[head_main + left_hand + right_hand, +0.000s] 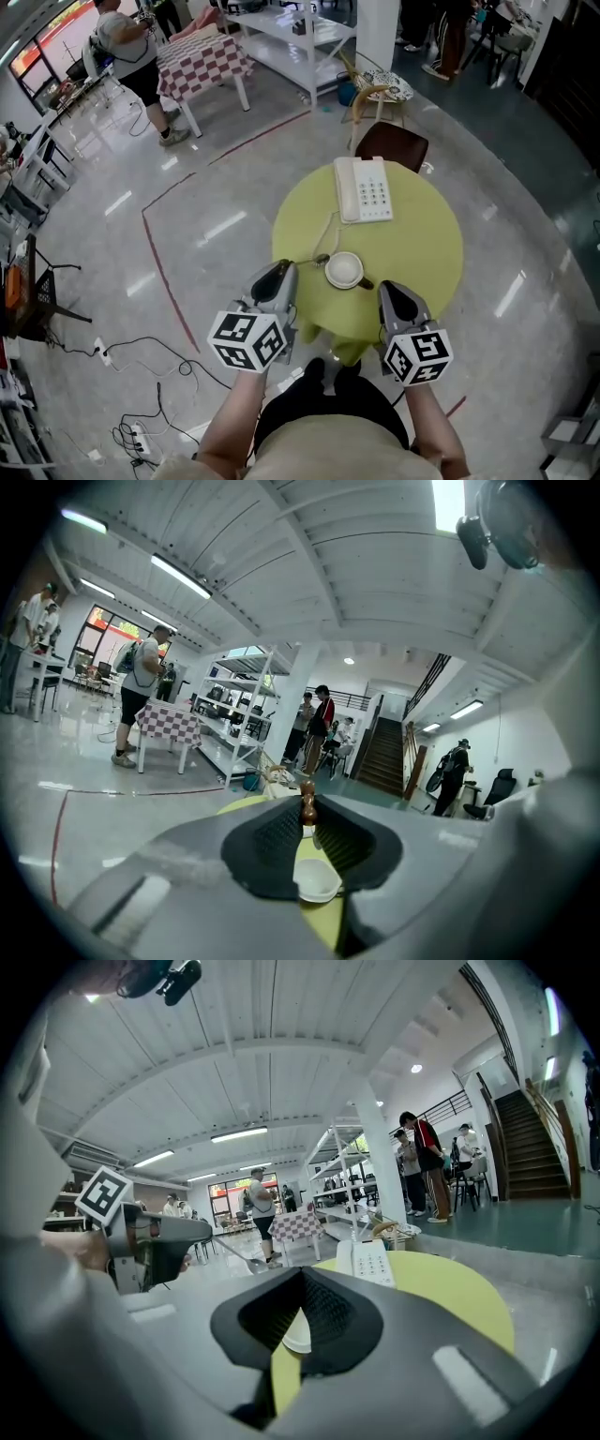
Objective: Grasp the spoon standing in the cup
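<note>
Spoon [307,803], brown turned handle on a pale metal stem, shown at the grasping stage. Round yellow-green table [422,253] bears a white push-button telephone [364,187] on its far half. Left gripper [281,274], grey with black ribbed pads, is held at the near edge of the table. Its jaws are narrow and pinch the spoon's handle between their tips. Right gripper [392,292], of the same build, is held at the same edge, well apart from the left. Its jaws are drawn together at the tips with nothing between them. Small white round cup [344,270] stands on the table between the two grippers. In the right gripper view the spoon's stem slants from the left jaws toward this cup. Whether its far end is in the cup cannot be told. Judged status: the grasp appears made, and at most a check of the hold remains.
</note>
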Action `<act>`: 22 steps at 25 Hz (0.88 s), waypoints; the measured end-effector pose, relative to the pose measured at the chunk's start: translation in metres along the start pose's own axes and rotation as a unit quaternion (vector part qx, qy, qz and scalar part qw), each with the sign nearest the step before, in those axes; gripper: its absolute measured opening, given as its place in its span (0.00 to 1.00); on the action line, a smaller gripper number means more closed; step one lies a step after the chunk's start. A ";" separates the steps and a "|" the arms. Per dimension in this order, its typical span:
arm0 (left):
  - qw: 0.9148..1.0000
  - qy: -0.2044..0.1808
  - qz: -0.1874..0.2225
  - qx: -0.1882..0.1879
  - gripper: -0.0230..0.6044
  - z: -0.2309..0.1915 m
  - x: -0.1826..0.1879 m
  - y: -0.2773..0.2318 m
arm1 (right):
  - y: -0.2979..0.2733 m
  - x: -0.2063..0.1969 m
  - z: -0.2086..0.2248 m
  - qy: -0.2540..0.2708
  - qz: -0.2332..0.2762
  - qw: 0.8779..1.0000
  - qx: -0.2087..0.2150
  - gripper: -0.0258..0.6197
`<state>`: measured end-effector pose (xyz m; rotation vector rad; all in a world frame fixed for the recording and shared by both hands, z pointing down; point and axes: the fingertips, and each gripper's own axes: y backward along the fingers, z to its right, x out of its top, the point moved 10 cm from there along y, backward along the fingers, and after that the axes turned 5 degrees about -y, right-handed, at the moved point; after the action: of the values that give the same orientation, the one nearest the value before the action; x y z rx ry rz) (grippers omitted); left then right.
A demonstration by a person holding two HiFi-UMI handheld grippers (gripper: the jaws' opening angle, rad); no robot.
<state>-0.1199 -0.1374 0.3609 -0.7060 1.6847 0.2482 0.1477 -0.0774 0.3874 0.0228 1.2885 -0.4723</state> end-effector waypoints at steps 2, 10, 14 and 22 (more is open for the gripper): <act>1.000 -0.001 -0.001 -0.001 0.10 0.001 -0.001 -0.001 | 0.000 0.000 -0.001 0.004 -0.001 1.000 0.000 0.04; 1.000 0.000 -0.003 -0.004 0.10 0.004 -0.003 -0.001 | 0.001 -0.001 -0.006 0.011 -0.005 1.000 0.005 0.04; 1.000 -0.001 -0.002 -0.006 0.10 0.004 -0.002 -0.003 | -0.001 -0.002 -0.005 0.008 -0.009 1.000 0.003 0.04; 1.000 0.001 -0.006 -0.006 0.10 0.002 -0.001 -0.011 | -0.007 -0.002 -0.003 0.010 -0.012 1.000 0.009 0.04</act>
<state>-0.1120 -0.1444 0.3631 -0.7255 1.6827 0.2495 0.1419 -0.0821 0.3897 0.0267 1.3054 -0.5044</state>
